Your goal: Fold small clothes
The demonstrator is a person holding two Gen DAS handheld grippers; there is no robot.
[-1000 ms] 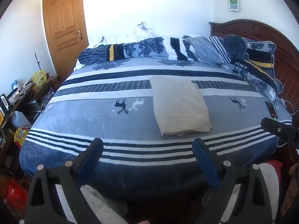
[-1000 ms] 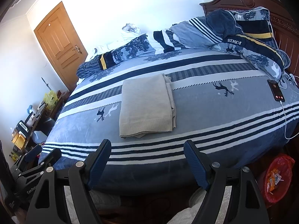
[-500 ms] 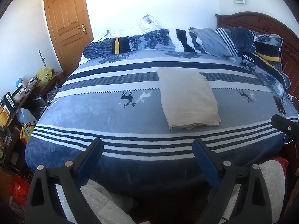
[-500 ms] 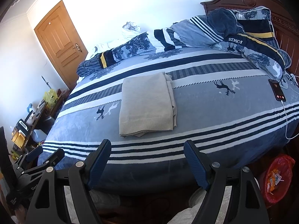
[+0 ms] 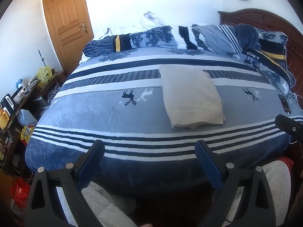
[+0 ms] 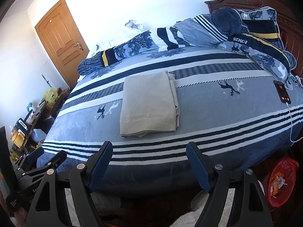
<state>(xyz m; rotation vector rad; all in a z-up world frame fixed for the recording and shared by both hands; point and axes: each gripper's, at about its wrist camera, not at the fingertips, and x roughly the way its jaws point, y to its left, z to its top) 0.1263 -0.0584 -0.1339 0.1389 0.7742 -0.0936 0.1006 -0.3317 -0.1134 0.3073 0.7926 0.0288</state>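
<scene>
A beige knit garment (image 5: 191, 96) lies folded into a flat rectangle on the blue striped bed; it also shows in the right wrist view (image 6: 148, 104). My left gripper (image 5: 149, 160) is open and empty, held back over the bed's near edge, well short of the garment. My right gripper (image 6: 148, 158) is open and empty too, just below the garment's near hem and apart from it. The left gripper's body shows at the lower left of the right wrist view (image 6: 37, 162).
A phone (image 6: 282, 91) on a white cable lies at the bed's right side. A bunched duvet and pillows (image 5: 189, 37) line the far side by the wooden headboard (image 6: 265, 0). A cluttered shelf (image 5: 17, 102) stands left; a red bag (image 6: 280, 181) lies right.
The left wrist view has shifted left, so the garment sits further right in it. The right view has barely moved. Both grippers stay open and empty.
</scene>
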